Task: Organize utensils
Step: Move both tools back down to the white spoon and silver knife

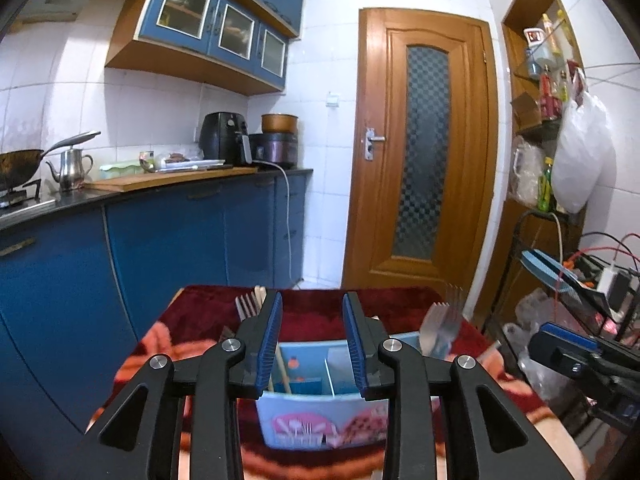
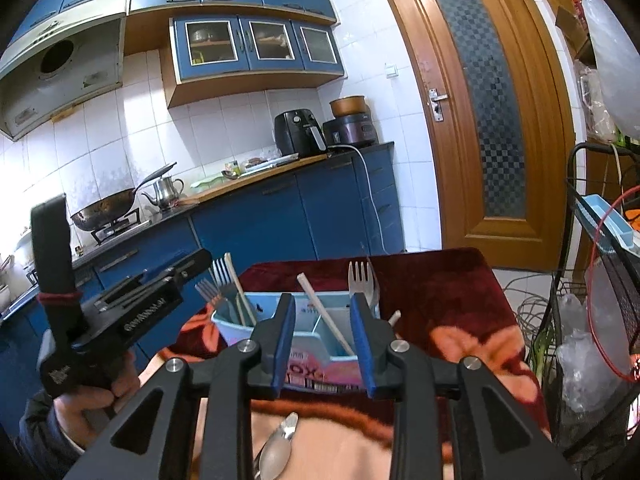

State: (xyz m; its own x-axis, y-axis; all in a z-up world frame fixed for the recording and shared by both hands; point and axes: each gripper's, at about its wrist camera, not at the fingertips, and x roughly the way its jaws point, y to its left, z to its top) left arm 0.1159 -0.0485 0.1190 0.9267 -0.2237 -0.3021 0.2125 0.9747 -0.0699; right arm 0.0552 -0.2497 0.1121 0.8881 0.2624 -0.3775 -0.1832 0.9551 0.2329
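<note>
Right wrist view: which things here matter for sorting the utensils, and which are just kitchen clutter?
Part of the job:
blue utensil box
forks standing in it
chopstick leaning in the middle compartment
spoon lying on the blanket
right hand-held gripper, open

Lying about:
wok
kettle
air fryer
rice cooker

Even indoor light filled the fisheye-bowed kitchen, with glare whitening the white tiled wall (image 2: 24, 168) at left, while the near pale-blue plastic utensil box (image 1: 320, 424) blurred softly.
</note>
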